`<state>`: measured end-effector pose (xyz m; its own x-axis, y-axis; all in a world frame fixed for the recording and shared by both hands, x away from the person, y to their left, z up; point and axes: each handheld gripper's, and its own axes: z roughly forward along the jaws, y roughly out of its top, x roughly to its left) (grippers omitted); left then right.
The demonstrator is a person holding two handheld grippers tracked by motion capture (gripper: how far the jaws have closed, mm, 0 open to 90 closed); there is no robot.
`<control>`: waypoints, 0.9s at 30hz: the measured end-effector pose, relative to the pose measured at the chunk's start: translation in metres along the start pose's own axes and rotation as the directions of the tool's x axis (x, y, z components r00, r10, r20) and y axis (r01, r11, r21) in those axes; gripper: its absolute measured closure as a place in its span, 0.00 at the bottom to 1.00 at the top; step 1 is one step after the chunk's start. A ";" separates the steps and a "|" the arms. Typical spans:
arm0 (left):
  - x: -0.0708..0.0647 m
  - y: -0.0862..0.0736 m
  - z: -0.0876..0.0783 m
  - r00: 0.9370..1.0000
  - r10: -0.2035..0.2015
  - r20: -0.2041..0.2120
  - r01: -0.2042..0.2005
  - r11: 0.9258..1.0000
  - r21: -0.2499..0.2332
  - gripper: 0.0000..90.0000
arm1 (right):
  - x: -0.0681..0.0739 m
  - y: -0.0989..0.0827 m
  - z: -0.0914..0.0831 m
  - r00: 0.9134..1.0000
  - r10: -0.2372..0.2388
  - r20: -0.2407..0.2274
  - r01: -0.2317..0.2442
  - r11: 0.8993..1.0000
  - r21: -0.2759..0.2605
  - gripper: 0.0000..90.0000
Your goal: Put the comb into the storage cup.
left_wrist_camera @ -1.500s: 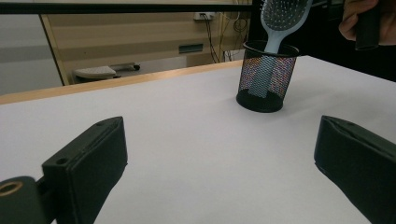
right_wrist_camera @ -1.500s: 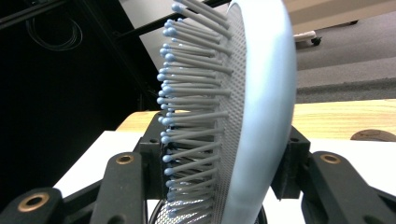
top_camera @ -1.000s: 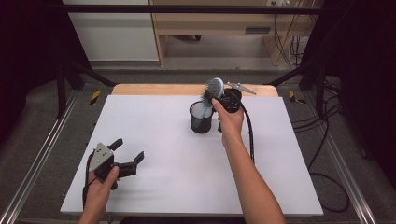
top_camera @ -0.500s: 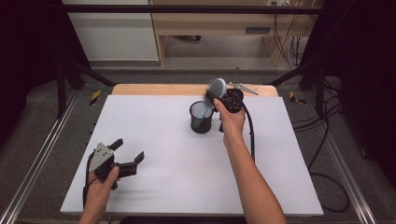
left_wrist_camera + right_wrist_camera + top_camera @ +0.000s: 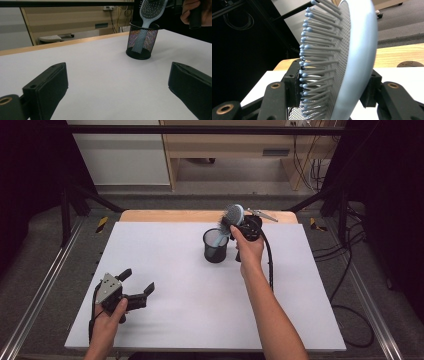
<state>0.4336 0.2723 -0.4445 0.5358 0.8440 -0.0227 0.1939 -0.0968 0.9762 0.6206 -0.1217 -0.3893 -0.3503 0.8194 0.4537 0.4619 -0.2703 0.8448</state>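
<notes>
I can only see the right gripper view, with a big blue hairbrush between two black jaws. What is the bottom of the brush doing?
Observer: In the high view, the hairbrush has its handle down inside a black mesh cup on the white table.
Operator: Is it standing straight?
Observer: No. The left gripper view shows it leaning toward the right gripper.
Operator: And the other gripper?
Observer: The left gripper rests near the table's front left corner, jaws open, nothing between them.

The left gripper (image 5: 136, 287) rests low at seven o'clock, jaws spread wide, pointing toward three. The right forearm reaches to twelve o'clock, its right gripper (image 5: 235, 224) jaws flanking something, half apart.
</notes>
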 end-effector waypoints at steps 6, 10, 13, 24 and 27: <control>0.000 0.000 0.000 1.000 0.000 0.001 0.000 1.000 0.000 0.03 | -0.001 0.000 -0.001 1.000 0.000 0.001 0.000 1.000 0.005 0.51; 0.000 0.000 0.000 1.000 0.001 0.002 -0.001 1.000 0.000 0.03 | -0.002 0.001 -0.001 1.000 -0.007 0.003 0.007 1.000 0.008 0.51; 0.000 0.000 0.000 1.000 0.003 0.004 -0.003 1.000 0.002 0.03 | -0.003 0.001 -0.001 1.000 -0.003 0.007 0.002 1.000 0.014 0.50; 0.000 0.000 0.000 1.000 0.016 0.008 -0.016 1.000 -0.003 0.03 | -0.008 0.001 -0.002 1.000 0.013 0.007 -0.013 1.000 0.021 0.49; 0.000 0.000 0.000 1.000 0.018 0.007 -0.018 1.000 -0.004 0.03 | -0.009 0.001 -0.002 1.000 0.014 0.013 -0.015 1.000 0.021 0.48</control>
<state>0.4331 0.2724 -0.4444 0.5448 0.8385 -0.0064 0.1807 -0.1100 0.9774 0.6225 -0.1302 -0.3917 -0.3329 0.8220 0.4620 0.4837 -0.2717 0.8320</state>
